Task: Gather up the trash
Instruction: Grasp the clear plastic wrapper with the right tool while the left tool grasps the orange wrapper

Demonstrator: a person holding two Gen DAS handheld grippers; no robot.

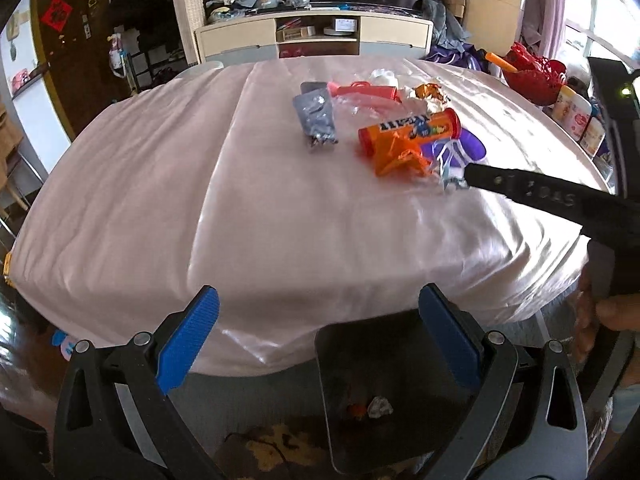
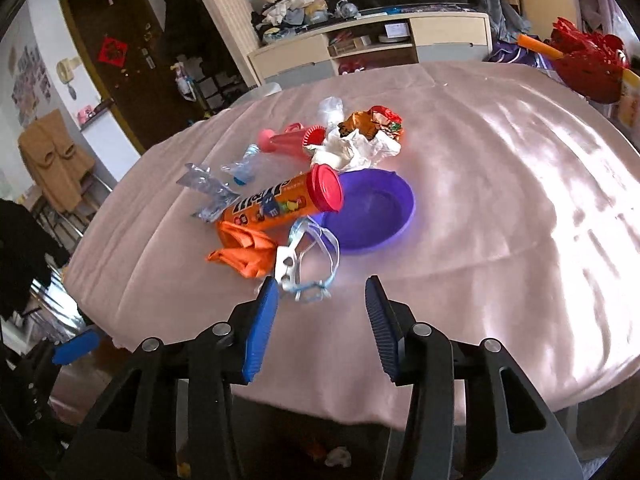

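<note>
A heap of trash lies on the pink-clothed table: an orange M&M's tube with a red cap, an orange wrapper, a clear plastic ring strip, a purple bowl, crumpled white paper, a foil wrapper and a pink tube. My right gripper is open, just before the ring strip; its finger reaches the strip in the left wrist view. My left gripper is open and empty at the table's near edge, above a dark bin holding a few scraps.
A grey foil pouch and clear plastic wrappers lie left of the heap. A red basket and jars stand at the table's far right. A sideboard stands behind the table.
</note>
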